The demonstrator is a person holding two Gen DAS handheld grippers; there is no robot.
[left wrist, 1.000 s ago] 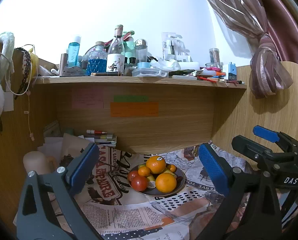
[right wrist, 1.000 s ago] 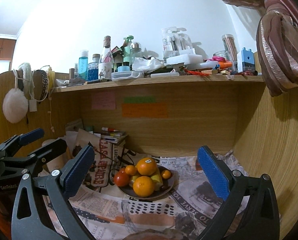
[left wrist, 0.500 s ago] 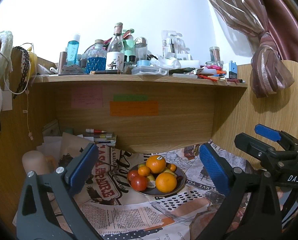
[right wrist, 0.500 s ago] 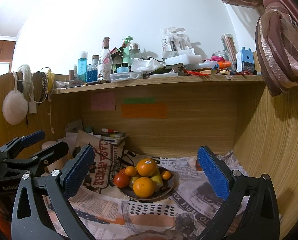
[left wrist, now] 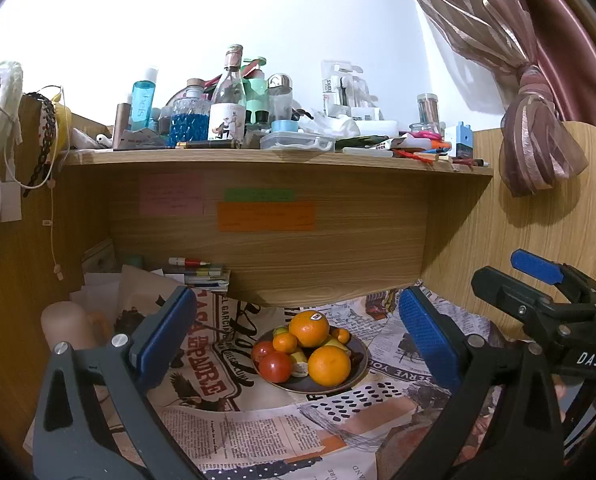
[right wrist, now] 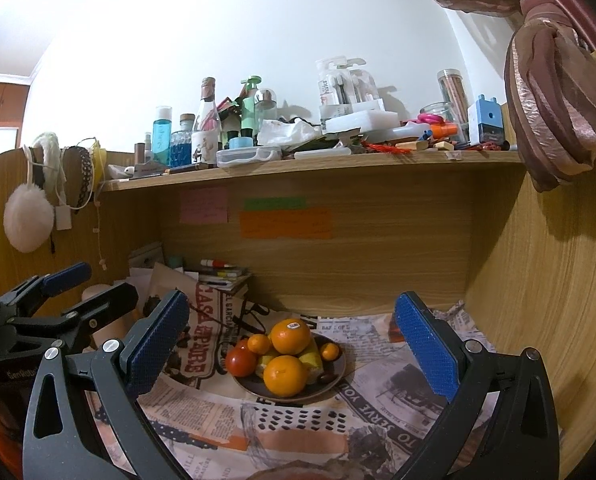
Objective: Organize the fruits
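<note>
Desk (left wrist: 258, 436) covered w/ newspaper, wood back panel w/ sticky notes (left wrist: 266, 216). Plate (left wrist: 358, 364) of fruits (left wrist: 310, 350) sits mid-desk, 12 o'clock from both claws. Shelf (left wrist: 274, 160) above, crowded w/ bottles. Curtain (left wrist: 534, 144) at 2 o'clock. Left claw (left wrist: 294, 344) wide apart, empty; right claw (right wrist: 294, 344) same.

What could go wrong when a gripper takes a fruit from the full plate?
1. The fruits are heaped on the plate; lifting the front orange may let the stickered orange on top roll off.
2. The tomato sits at the rim, and a nudge could push it onto the newspaper.
</note>
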